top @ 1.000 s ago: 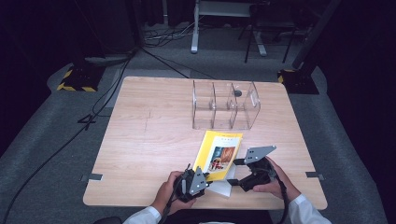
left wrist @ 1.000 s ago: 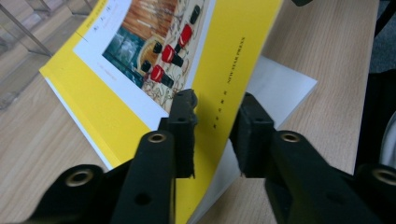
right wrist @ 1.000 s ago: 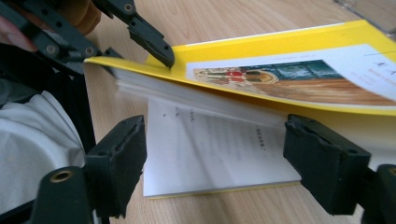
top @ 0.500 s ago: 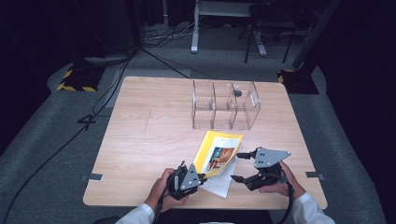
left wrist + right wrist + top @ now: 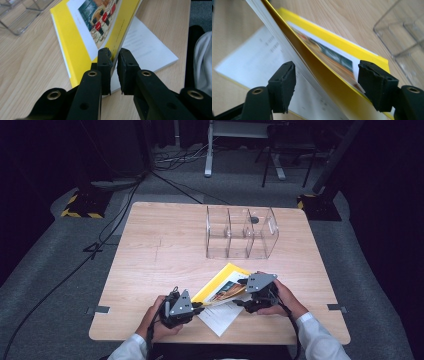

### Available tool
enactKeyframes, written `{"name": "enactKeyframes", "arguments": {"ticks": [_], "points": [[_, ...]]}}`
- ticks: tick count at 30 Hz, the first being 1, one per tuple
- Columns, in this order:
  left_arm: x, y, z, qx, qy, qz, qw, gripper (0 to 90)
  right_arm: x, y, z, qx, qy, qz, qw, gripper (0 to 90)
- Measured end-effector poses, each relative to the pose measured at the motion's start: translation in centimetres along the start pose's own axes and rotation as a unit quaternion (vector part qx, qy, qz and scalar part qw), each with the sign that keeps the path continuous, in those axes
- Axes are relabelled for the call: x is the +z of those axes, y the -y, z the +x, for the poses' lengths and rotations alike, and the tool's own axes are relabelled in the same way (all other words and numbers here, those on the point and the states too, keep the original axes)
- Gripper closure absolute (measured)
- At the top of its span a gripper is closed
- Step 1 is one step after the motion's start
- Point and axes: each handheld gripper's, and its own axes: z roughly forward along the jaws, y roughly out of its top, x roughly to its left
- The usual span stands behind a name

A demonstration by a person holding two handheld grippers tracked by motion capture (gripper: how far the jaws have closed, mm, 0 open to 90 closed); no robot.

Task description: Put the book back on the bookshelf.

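Near the clear acrylic organiser (image 5: 242, 233), the left gripper (image 5: 114, 65) now pinches the yellow paperback's lifted cover (image 5: 82, 32) — opening begun; the right gripper (image 5: 327, 83), jaws just closing, straddles it untouched.

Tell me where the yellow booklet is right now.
In the high view the yellow booklet lies open near the table's front edge, between the left tool and right tool, in front of the clear organizer.

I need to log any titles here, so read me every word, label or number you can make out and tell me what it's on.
No text is readable.
Yellow paperback book, cover: a colour picture, no legible title.
White open page under the lifted cover: faint grey print lines, too blurred to read.
Clear plastic three-compartment organiser: no label.
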Motion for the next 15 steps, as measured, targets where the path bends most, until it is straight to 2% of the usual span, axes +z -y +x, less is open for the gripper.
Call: {"name": "enactKeyframes", "arguments": {"ticks": [2,5,7,9,10,11,13,15], "points": [[-0.5,0.4,0.8,-0.007,0.002,0.004,1.0000,80.2,0.4,0.6,-0.5,0.013,0.004,0.005,0.9999,35.6],[-1.1,0.9,1.8,-0.018,0.001,0.005,0.9998,78.5,0.7,1.5,-0.7,0.012,0.014,0.005,0.9998,48.6],[-1.4,1.1,2.4,-0.021,-0.008,0.006,0.9997,77.2,0.7,2.0,-0.8,0.016,0.019,-0.011,0.9996,58.2],[-1.7,1.0,3.4,-0.036,-0.020,0.002,0.9991,75.6,0.6,2.0,-0.8,0.024,0.024,-0.031,0.9989,64.5],[-1.7,1.0,3.4,-0.036,-0.020,0.002,0.9991,73.8,0.6,2.0,-0.8,0.024,0.024,-0.031,0.9989,64.5],[-1.8,1.1,3.8,-0.042,-0.030,0.003,0.9986,73.8,0.7,1.9,-0.6,0.018,0.031,-0.036,0.9987,67.1],[-2.0,1.2,4.1,-0.052,-0.032,-0.001,0.9981,69.1,0.9,1.4,0.0,-0.003,0.043,-0.037,0.9984,72.1],[-2.1,1.2,4.0,-0.058,-0.036,-0.004,0.9977,60.7,1.2,1.1,0.5,-0.017,0.048,-0.034,0.9981,74.3]]}}
